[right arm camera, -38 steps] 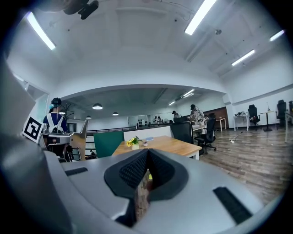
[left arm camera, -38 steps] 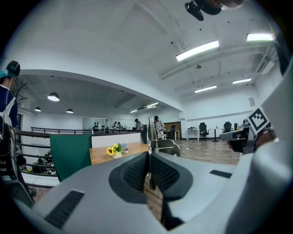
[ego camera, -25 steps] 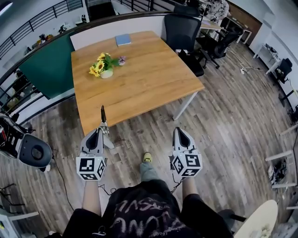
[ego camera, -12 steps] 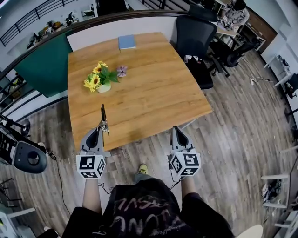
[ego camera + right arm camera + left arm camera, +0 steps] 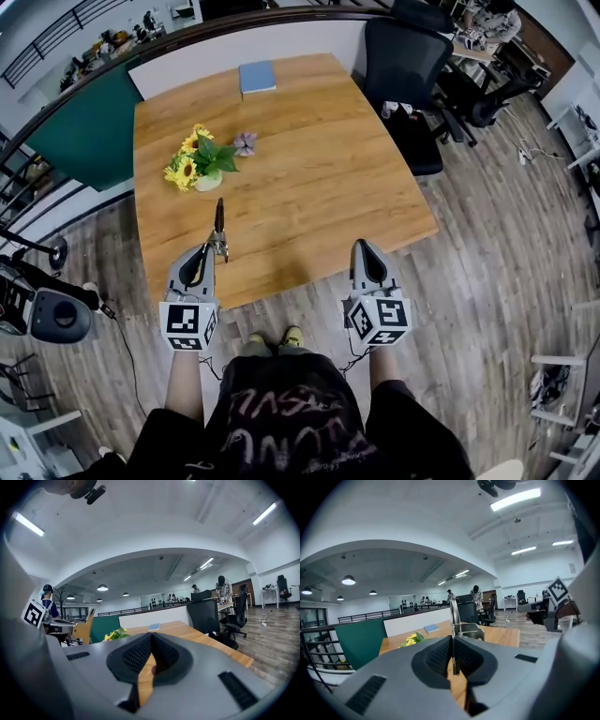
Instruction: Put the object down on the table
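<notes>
Tool (image 5: 219, 217) juts forward from the left gripper (image 5: 212, 251), pinched between its closed jaws, above the table (image 5: 328, 187).

You face one wooden table (image 5: 319, 187). It carries one blue book (image 5: 257, 77) at its far edge and one pot of flowers (image 5: 199, 164) near its left edge. One black chair (image 5: 405, 64) stands by its far right corner. You hold two grippers, the left gripper (image 5: 208, 249) and the right gripper (image 5: 366, 247), and one slim tool (image 5: 219, 221).
</notes>
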